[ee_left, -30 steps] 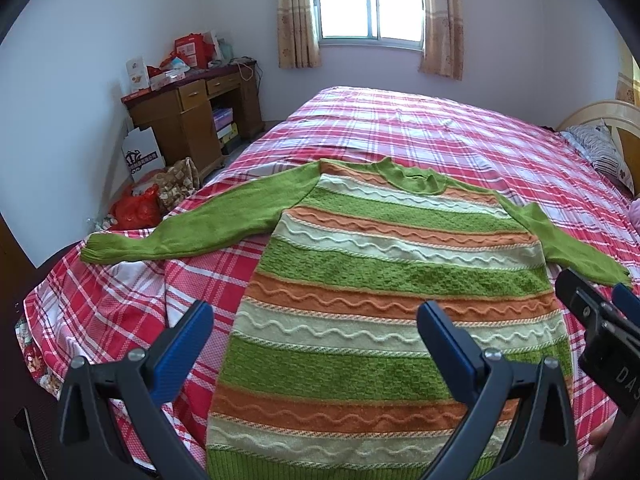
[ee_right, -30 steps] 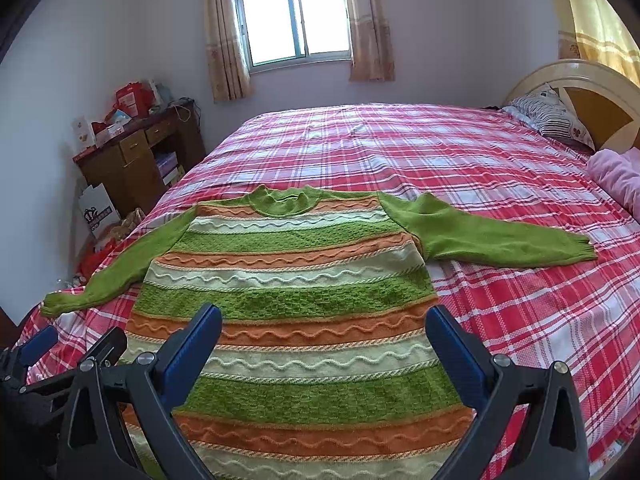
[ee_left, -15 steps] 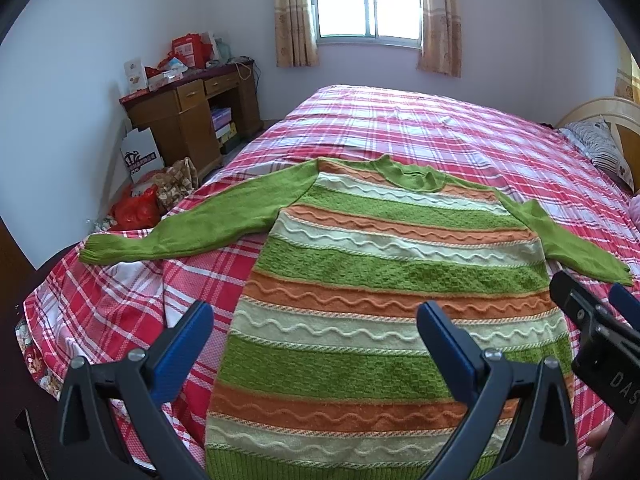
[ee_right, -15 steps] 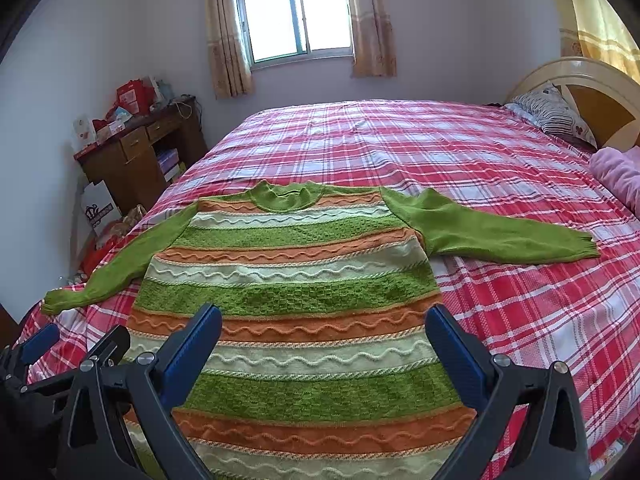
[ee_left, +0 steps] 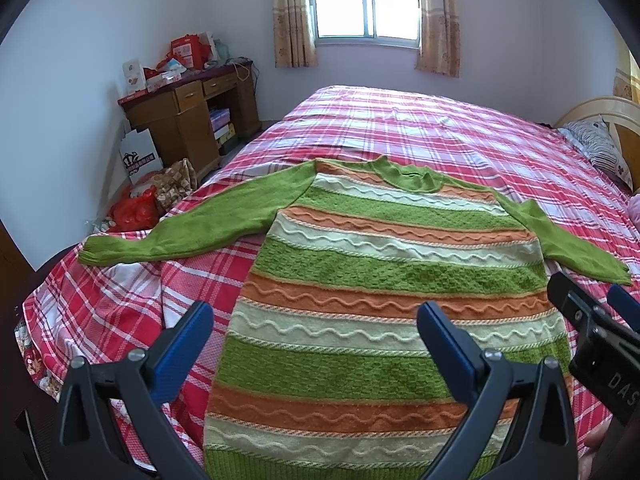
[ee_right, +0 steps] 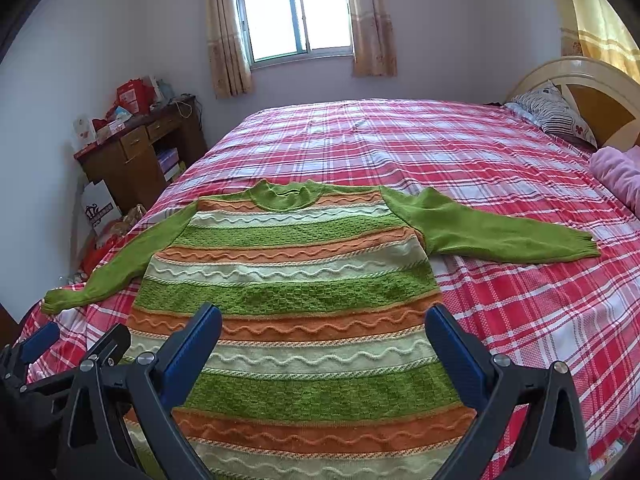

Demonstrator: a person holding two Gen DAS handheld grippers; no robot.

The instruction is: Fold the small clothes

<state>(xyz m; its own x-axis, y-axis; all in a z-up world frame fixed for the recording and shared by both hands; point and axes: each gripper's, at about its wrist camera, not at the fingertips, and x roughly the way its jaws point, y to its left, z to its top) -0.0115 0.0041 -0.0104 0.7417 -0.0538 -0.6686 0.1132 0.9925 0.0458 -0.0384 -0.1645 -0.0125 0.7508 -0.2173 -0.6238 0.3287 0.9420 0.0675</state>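
A small knitted sweater with green, orange and cream stripes lies flat on the red plaid bed, neck away from me, both green sleeves spread out to the sides. It also shows in the right wrist view. My left gripper is open and empty, hovering above the sweater's lower left part. My right gripper is open and empty above the lower body of the sweater. Each gripper shows at the edge of the other's view.
A wooden desk with boxes stands by the left wall, with bags on the floor beside the bed. A striped pillow and headboard are at the far right. A pink cloth lies at the bed's right edge.
Both grippers have drifted slightly forward over the sweater. Their jaws stay open and the sweater has not moved.
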